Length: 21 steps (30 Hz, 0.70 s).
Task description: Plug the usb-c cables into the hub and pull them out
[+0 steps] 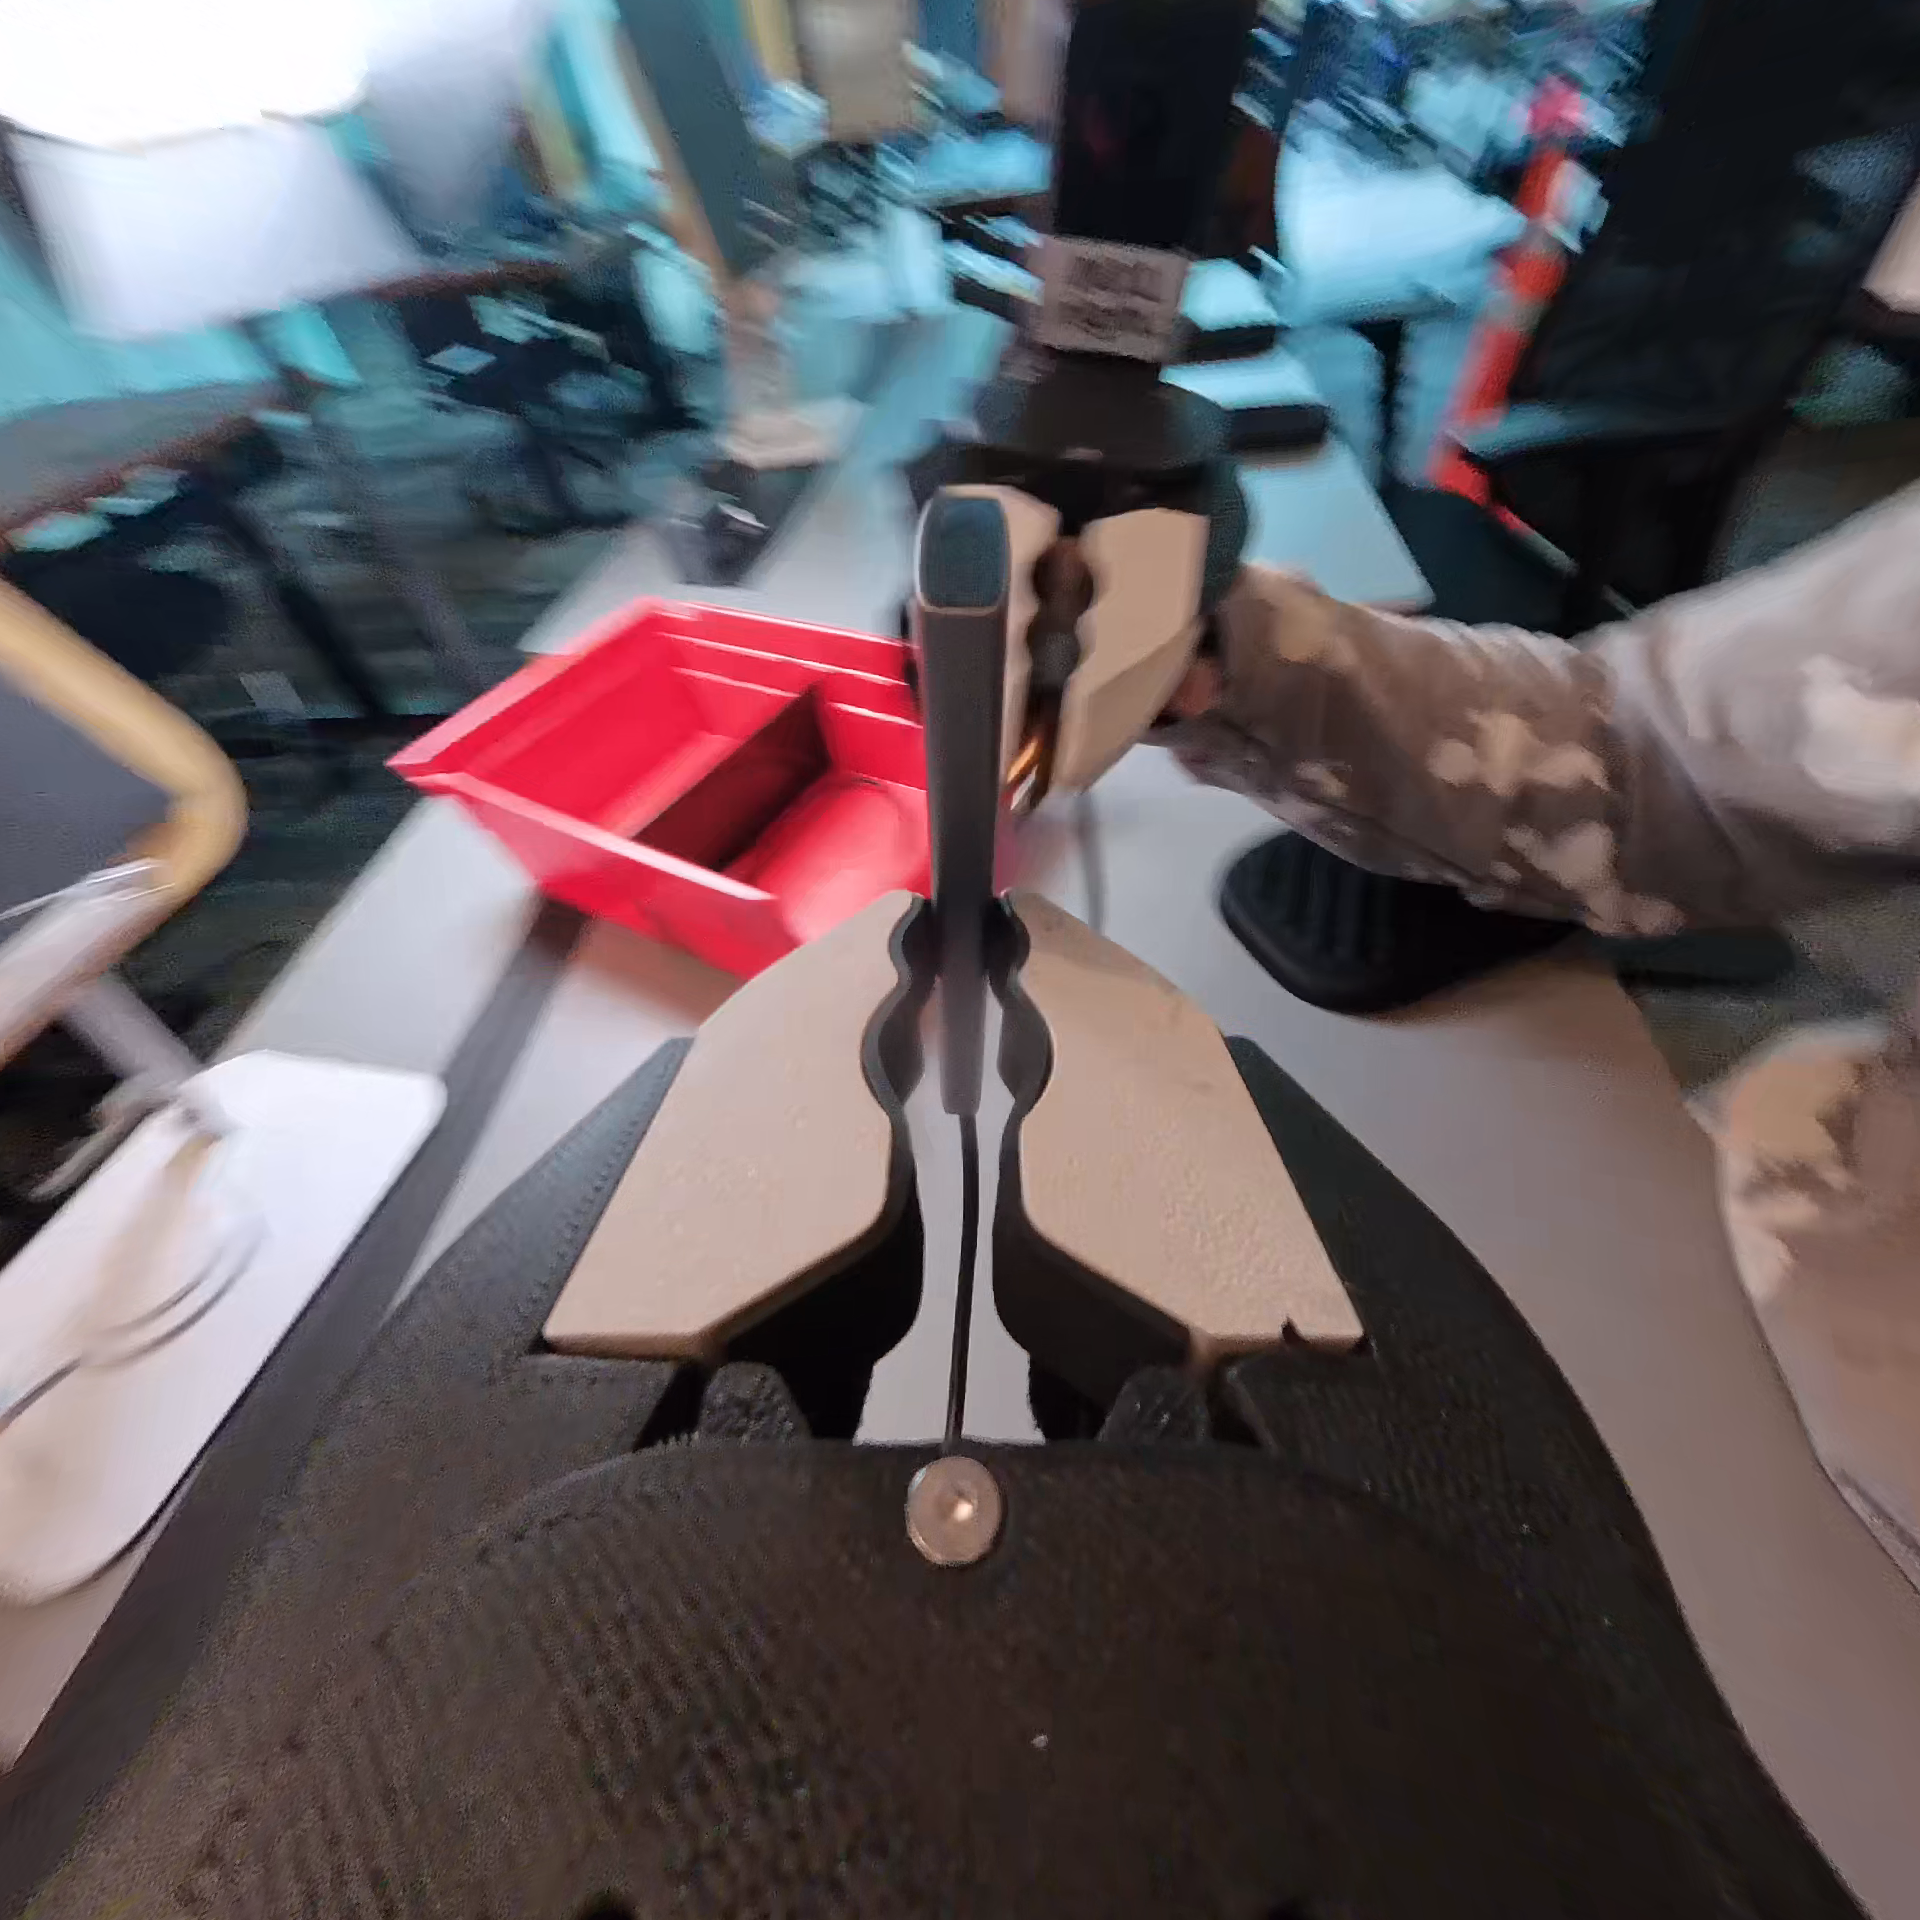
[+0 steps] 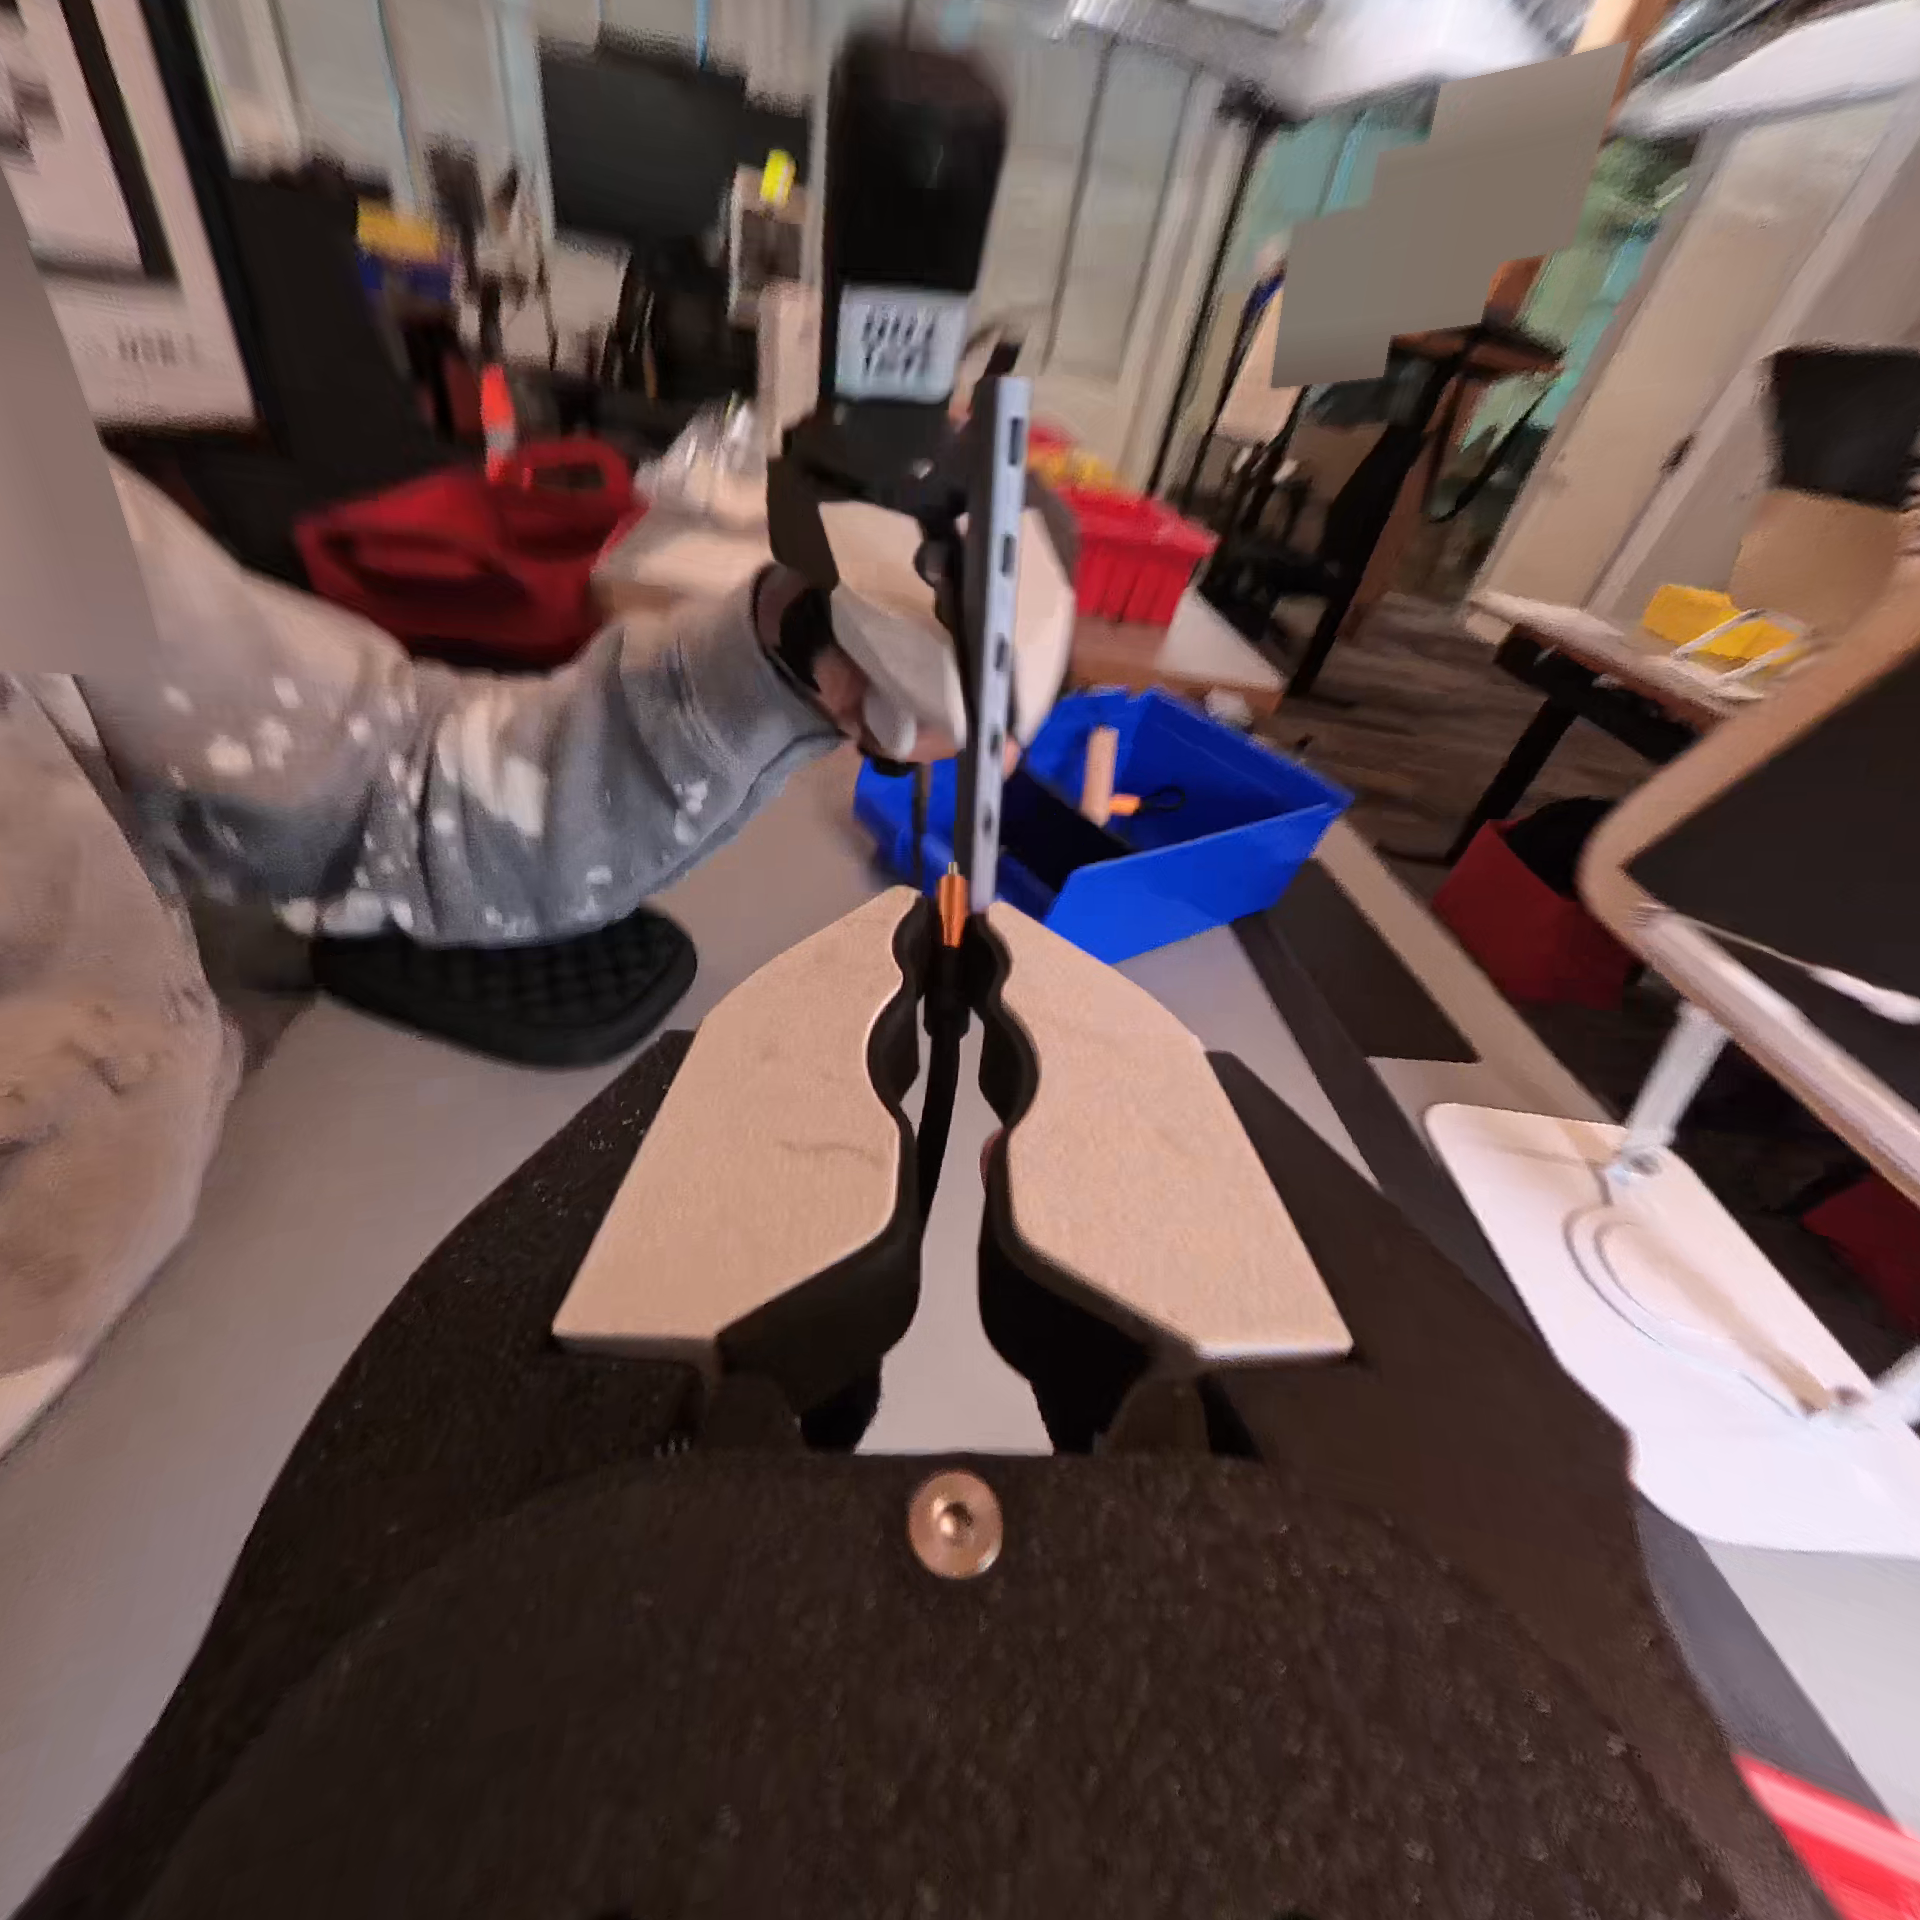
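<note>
Both tongs are busy as we look along them. Our left tongs (image 1: 958, 914) are pinched on the hub (image 1: 961, 790), a slim grey bar that stands up from the tips, its thin black lead running back between the fingers. Our right tongs (image 2: 951, 920) are pinched on the usb-c cable (image 2: 940, 1049), gripping it just behind the orange plug (image 2: 951, 906), whose metal tip pokes forward.

From the right wrist view the hub's row of ports faces us, and the plug tip sits just beside the hub's lower end; we cannot tell whether they touch. The two tongs face each other above the pale bench (image 1: 1475, 1122).

On the bench, a red bin (image 1: 665, 769) lies behind the hub in the left view, and a blue bin (image 2: 1195, 842) holding small parts lies behind it in the right view.
</note>
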Tool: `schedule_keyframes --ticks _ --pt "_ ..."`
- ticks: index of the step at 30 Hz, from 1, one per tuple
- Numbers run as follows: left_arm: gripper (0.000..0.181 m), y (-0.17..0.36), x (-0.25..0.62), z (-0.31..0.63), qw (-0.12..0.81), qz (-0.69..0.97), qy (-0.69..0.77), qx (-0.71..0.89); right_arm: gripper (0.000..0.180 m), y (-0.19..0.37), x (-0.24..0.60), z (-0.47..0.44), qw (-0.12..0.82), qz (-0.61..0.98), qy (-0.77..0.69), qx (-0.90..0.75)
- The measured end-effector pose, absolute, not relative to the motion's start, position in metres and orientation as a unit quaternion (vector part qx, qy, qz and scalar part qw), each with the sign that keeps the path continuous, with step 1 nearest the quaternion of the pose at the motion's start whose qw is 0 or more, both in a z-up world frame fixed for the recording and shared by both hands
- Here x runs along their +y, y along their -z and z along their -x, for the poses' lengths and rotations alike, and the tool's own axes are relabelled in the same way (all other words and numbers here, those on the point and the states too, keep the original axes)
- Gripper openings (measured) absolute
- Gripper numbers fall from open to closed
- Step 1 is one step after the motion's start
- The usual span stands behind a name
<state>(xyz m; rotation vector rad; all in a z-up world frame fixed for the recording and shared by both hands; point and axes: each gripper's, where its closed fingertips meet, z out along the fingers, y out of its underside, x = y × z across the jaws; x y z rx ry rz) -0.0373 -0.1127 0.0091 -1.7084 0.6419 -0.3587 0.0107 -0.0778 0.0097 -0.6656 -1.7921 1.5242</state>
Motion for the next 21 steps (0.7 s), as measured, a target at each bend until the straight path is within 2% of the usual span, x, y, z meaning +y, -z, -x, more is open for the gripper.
schedule_keyframes --ticks 4,13,17,21 --pt "0.010 -0.032 -0.146 0.092 0.629 0.728 0.122 0.242 0.007 -0.028 -0.013 -0.038 0.420 0.313 -0.556 -0.646" --pt "0.010 -0.027 -0.124 0.082 0.643 0.722 0.114 0.228 0.007 -0.079 0.088 0.009 0.510 0.394 -0.430 -0.632" --pt "0.010 -0.027 -0.126 0.083 0.643 0.723 0.113 0.227 0.007 -0.051 0.115 0.024 0.525 0.422 -0.384 -0.632" --pt "0.010 -0.028 -0.127 0.087 0.646 0.721 0.109 0.225 0.010 0.024 0.131 0.021 0.490 0.472 -0.339 -0.650"
